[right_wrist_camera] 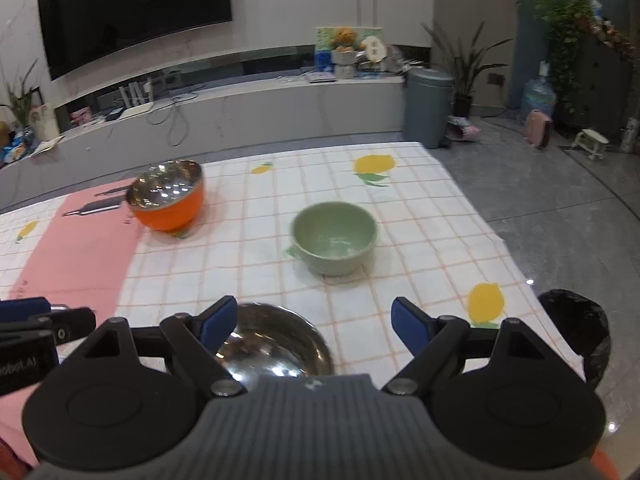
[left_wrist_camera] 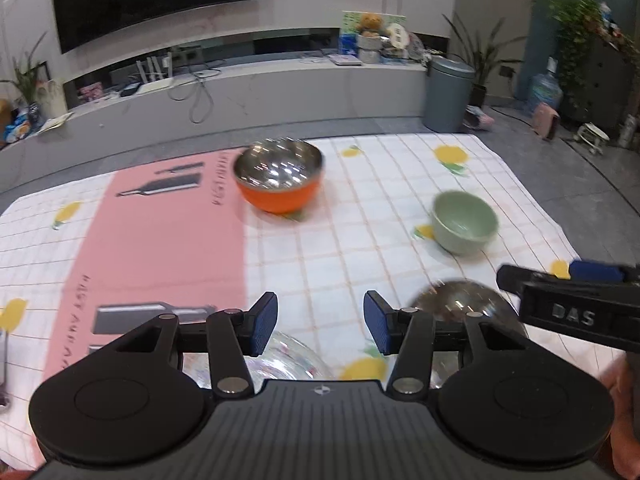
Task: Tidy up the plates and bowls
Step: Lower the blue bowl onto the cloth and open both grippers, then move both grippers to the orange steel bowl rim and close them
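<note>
Legible writing is scarce: the right gripper [left_wrist_camera: 576,292], entering the left wrist view from the right edge, carries raised letters reading "DAS" on its black body, and in the right wrist view the left gripper [right_wrist_camera: 36,320] at the left edge shows a partial label ending in "bot.AI". The pink mat [left_wrist_camera: 160,240] bears dark lettering along its edges, too blurred and skewed to read, together with printed bottle and knife silhouettes. The left gripper [left_wrist_camera: 320,322] is released, its blue pads [left_wrist_camera: 264,320] spread with nothing between them; the right gripper [right_wrist_camera: 314,322] is likewise spread wide and grasps nothing. Task items stand on a checked tablecloth [right_wrist_camera: 400,208] printed with lemons: an orange bowl [left_wrist_camera: 279,176] with a steel interior at the far side, touching the mat's right edge; a green bowl [right_wrist_camera: 334,238] well apart to its right; and a steel bowl [right_wrist_camera: 276,344] close under the right gripper, between its fingers in the view and partly hidden by the gripper body. A clear glass dish [left_wrist_camera: 280,356] lies directly below the left gripper, mostly hidden by it. Surroundings: a wall-mounted television [right_wrist_camera: 132,4], a long low console [right_wrist_camera: 240,108] with cables and clutter, a grey bin [right_wrist_camera: 428,106], potted plants [right_wrist_camera: 468,64], a water jug [right_wrist_camera: 538,96], and a black bin liner [right_wrist_camera: 576,328] beside the table's right edge.
</note>
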The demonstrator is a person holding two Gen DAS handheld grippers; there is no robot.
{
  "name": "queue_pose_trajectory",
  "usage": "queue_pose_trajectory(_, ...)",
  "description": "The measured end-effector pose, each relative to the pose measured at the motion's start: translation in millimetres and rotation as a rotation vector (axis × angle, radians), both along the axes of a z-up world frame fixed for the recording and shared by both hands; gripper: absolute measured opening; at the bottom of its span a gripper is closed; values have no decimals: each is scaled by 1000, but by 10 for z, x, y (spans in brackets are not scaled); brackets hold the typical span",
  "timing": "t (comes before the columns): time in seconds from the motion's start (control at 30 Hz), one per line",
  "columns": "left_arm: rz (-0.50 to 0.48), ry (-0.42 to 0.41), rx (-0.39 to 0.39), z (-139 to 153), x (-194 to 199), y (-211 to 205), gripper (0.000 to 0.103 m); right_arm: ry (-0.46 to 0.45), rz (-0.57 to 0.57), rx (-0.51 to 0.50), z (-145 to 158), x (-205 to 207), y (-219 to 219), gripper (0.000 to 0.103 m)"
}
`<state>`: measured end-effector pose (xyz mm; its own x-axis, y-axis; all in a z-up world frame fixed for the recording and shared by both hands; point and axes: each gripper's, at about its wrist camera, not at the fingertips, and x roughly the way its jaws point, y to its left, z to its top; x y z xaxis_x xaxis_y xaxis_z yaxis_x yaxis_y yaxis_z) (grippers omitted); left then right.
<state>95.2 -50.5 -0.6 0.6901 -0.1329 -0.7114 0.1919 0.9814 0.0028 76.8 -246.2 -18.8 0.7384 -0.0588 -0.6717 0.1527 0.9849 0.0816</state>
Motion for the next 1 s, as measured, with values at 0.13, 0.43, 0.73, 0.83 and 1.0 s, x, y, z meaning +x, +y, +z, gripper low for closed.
queue_pose_trajectory(0.13, 20, -25, 18, 124, 171, 109, 59, 52, 19, 98, 113, 208, 9, 83)
queue_pose_trajectory(0.43, -62, 113, 77, 111, 687, 240, 59, 179, 9, 155, 309, 772, 161, 93)
queue_pose_trajectory(0.73, -32, 240, 70, -10, 1305, 556, 58, 416, -7, 283, 203, 1548, 308, 85)
queue_pose_trajectory(0.83, -27, 280, 31, 3, 1573, 673, 58, 443, -17, 281, 138, 1839, 379, 83)
queue_pose_trajectory(1.0, 10, 301, -53, -24, 2004, 820, 58, 455, 26, 270, 97, 2335, 498, 84)
